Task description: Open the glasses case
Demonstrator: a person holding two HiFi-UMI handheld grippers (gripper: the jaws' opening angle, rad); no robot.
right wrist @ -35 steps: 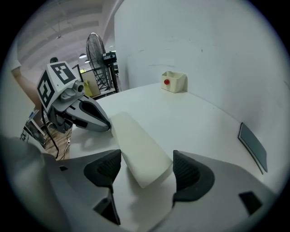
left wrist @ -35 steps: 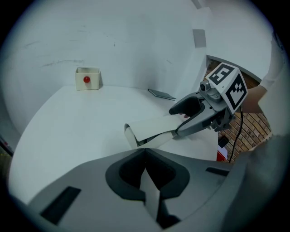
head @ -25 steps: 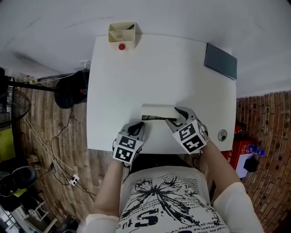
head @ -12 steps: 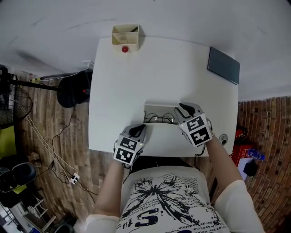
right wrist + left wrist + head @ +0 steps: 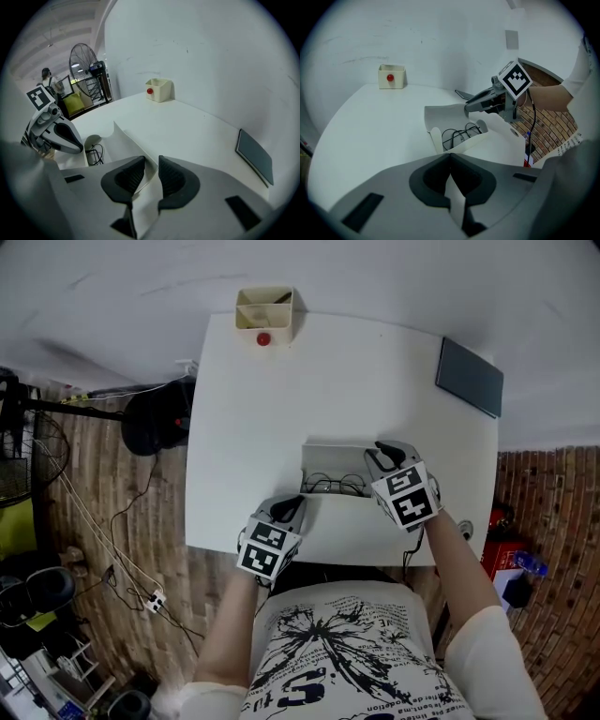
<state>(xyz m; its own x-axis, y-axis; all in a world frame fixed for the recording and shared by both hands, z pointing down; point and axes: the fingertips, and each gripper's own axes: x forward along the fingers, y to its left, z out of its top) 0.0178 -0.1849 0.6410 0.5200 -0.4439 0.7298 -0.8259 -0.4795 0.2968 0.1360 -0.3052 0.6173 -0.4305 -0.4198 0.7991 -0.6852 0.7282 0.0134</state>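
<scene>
The glasses case [image 5: 330, 457] is lying open at the near edge of the white tabletop [image 5: 272, 409], in the lower middle of the head view. A pair of thin-framed glasses [image 5: 336, 486] is showing inside it.

The left claw [image 5: 287, 512] is reaching in from the lower left and pinching the case's near flap [image 5: 464, 145]. In the left gripper view its pads are pressing together on that white sheet. The right claw [image 5: 382, 457] is sitting at the case's right end. In the right gripper view its jaws are standing only narrowly apart, clamping the raised lid [image 5: 129, 140] between the ribbed pads.

Everything else on the tabletop is sitting well apart from the case:
- A beige open box [image 5: 264, 307] is standing at the top edge, with a red round knob [image 5: 263, 338] on its near face.
- A dark flat slab [image 5: 469, 377] is lying at the upper right corner.
- A small round grommet [image 5: 466, 529] is sitting at the lower right, just beside the right forearm.

Off the tabletop, a black round object [image 5: 155, 423] and loose cables [image 5: 103, 540] are lying on the brick-patterned floor at the left of the frame. A red box [image 5: 497, 549] is showing at the right. In the upper left of the right gripper view, a standing fan [image 5: 84, 63] is looming behind the tabletop, and a person [image 5: 47, 79] is standing far off beside it.
</scene>
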